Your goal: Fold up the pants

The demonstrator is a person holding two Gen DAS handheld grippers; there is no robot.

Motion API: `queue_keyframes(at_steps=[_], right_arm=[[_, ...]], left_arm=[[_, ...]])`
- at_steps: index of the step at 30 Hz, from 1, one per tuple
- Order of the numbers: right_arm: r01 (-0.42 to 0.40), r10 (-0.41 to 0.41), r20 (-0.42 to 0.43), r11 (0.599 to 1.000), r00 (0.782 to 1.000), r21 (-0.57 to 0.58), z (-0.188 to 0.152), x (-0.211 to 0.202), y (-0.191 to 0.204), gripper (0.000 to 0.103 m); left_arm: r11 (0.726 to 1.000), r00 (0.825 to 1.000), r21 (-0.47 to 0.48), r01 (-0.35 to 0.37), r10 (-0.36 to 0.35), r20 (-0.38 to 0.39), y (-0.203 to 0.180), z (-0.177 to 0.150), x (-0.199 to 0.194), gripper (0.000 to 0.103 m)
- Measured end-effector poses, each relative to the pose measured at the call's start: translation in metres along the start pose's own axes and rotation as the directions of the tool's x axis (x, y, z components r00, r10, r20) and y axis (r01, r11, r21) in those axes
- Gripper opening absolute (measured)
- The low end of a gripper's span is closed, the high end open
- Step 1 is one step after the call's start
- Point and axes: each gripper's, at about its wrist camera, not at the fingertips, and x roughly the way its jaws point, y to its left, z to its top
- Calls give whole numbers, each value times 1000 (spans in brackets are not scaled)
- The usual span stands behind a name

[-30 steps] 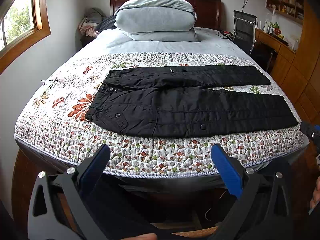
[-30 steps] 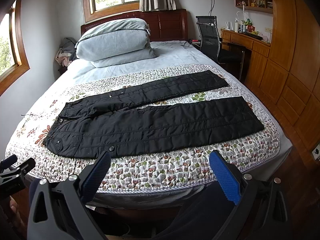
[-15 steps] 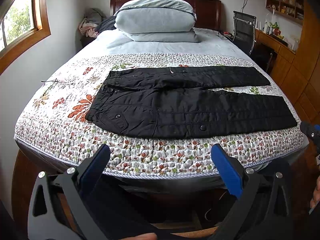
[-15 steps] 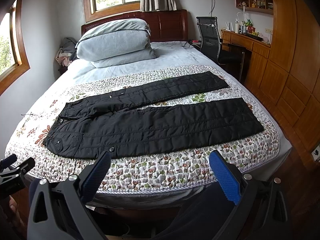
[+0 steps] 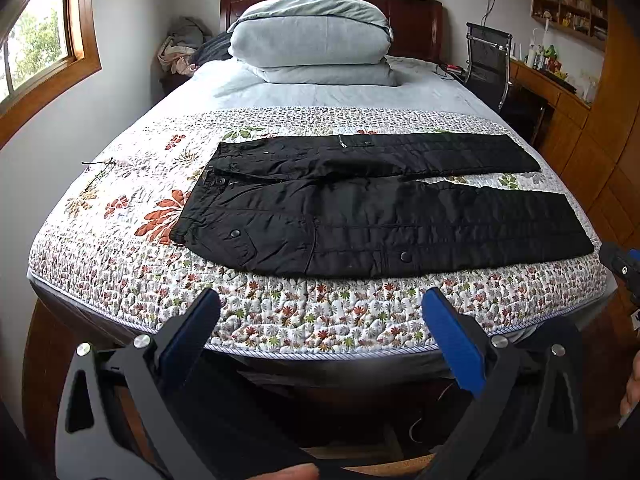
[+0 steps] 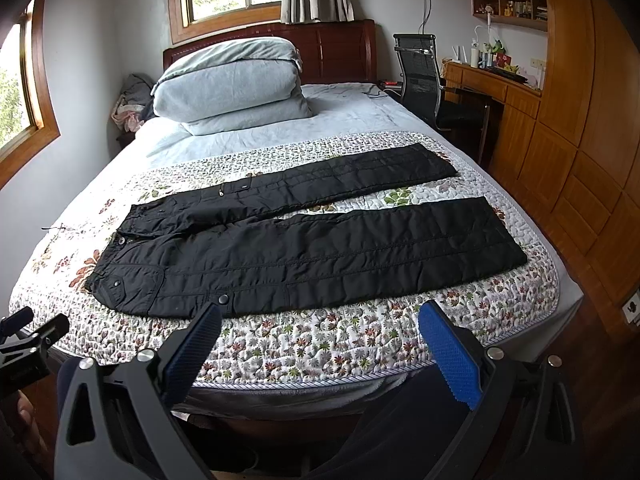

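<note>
Black quilted pants (image 5: 380, 216) lie flat across the floral quilt, waist to the left, both legs spread apart and pointing right. They also show in the right wrist view (image 6: 304, 252). My left gripper (image 5: 320, 312) is open and empty, held off the near bed edge below the pants' middle. My right gripper (image 6: 320, 324) is open and empty, off the near edge below the near leg. Neither touches the pants.
The floral quilt (image 5: 120, 240) covers the near half of the bed. A folded grey duvet (image 5: 312, 40) lies by the headboard. An office chair (image 6: 420, 72) and wooden desk (image 6: 488, 80) stand right of the bed. Wooden cabinets (image 6: 580, 160) line the right wall.
Both grippers have edged slightly closer to the bed. The pants have not moved.
</note>
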Motion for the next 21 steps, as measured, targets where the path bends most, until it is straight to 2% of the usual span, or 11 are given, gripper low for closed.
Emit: queue_keyframes(at_steps=[7, 21], right_arm=[[0, 0, 1, 1000, 1000, 2, 1, 0, 0, 100], [-3, 3, 1, 1000, 1000, 8, 0, 0, -2, 100]], left_arm=[[1000, 1000, -17, 25, -25, -7, 2, 0, 2, 100], [1000, 1000, -5, 3, -3, 6, 1, -1, 0, 100]])
